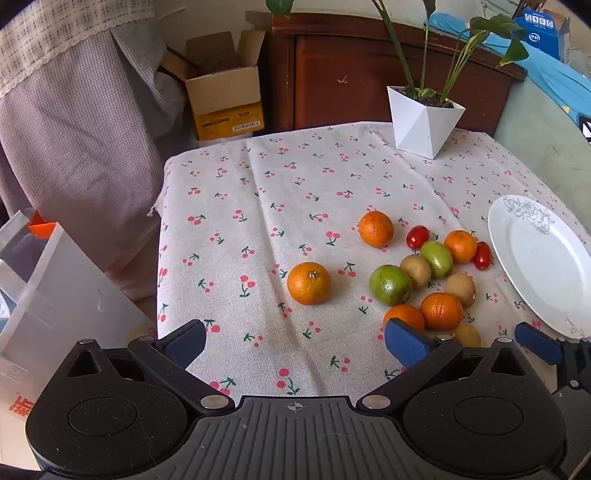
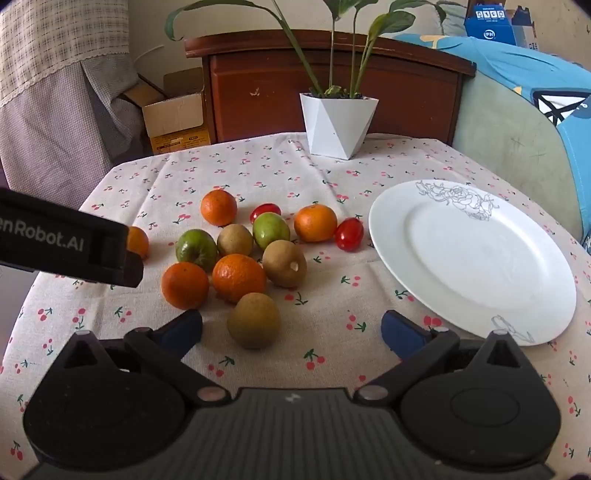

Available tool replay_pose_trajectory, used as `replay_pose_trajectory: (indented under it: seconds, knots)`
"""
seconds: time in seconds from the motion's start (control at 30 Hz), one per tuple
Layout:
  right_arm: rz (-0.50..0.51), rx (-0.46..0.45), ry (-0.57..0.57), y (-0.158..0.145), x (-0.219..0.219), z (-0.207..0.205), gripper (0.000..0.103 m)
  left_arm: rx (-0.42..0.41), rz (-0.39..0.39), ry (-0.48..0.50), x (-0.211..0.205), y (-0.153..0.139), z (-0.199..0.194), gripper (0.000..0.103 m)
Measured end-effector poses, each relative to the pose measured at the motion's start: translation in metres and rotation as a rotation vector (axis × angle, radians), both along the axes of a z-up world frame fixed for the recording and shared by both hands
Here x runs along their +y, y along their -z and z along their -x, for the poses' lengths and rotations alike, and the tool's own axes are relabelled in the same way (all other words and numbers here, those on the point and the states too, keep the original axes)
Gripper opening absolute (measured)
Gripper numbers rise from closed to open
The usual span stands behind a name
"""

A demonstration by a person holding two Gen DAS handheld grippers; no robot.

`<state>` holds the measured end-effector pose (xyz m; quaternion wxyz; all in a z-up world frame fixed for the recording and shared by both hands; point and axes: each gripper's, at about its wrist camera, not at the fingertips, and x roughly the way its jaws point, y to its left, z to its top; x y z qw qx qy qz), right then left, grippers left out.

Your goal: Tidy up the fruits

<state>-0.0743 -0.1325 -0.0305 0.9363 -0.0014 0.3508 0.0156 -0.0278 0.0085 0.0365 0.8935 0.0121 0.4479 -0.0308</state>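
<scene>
Nothing is sorted yet: the plate (image 2: pixel 476 254) is bare, all fruit (image 2: pixel 240 277) lies left of it, and both grippers (image 1: pixel 295 345) (image 2: pixel 291 332) gape wide, holding nothing.

White faceted plant pot (image 2: pixel 338 123) with long green leaves, far centre on the cherry-print tablecloth (image 2: pixel 258 173). Behind it, a dark brown wooden cabinet (image 2: pixel 332 81). Far left, an open cardboard box (image 1: pixel 225 98) on the floor beside a checked curtain (image 1: pixel 66 110). Near left, a white paper bag (image 1: pixel 55 295). Far right, blue fabric (image 2: pixel 517 70) draped over pale green upholstery, a blue carton (image 2: pixel 489 26) above.
</scene>
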Motion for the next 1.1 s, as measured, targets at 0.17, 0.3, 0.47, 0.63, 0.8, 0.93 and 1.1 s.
replay_pose_trajectory:
  seconds: [0.17,0.3,0.47,0.63,0.8,0.93,1.1]
  knots:
    - [0.006,0.157,-0.033,-0.013,0.004,-0.008,0.102,0.009,0.041,0.020,0.006,-0.012,0.009,0.103]
    - [0.008,0.169,0.033,-0.018,-0.005,0.000,0.102,0.022,0.092,0.041,0.011,-0.022,0.013,0.103]
    - [-0.029,0.141,0.116,-0.043,-0.018,0.013,0.102,0.009,0.091,0.083,0.011,-0.037,0.019,0.103]
    - [-0.021,0.136,0.158,-0.058,-0.021,0.022,0.102,-0.013,0.068,0.093,0.014,-0.045,0.026,0.103]
    - [0.022,0.118,0.219,-0.071,-0.020,0.031,0.101,-0.037,0.044,0.057,0.017,-0.048,0.029,0.103]
    - [-0.033,0.142,0.265,-0.070,-0.030,0.029,0.101,-0.029,0.038,0.041,0.015,-0.046,0.028,0.103]
    - [-0.071,0.152,0.304,-0.072,-0.035,0.029,0.100,-0.003,-0.004,0.007,0.013,-0.036,0.027,0.103]
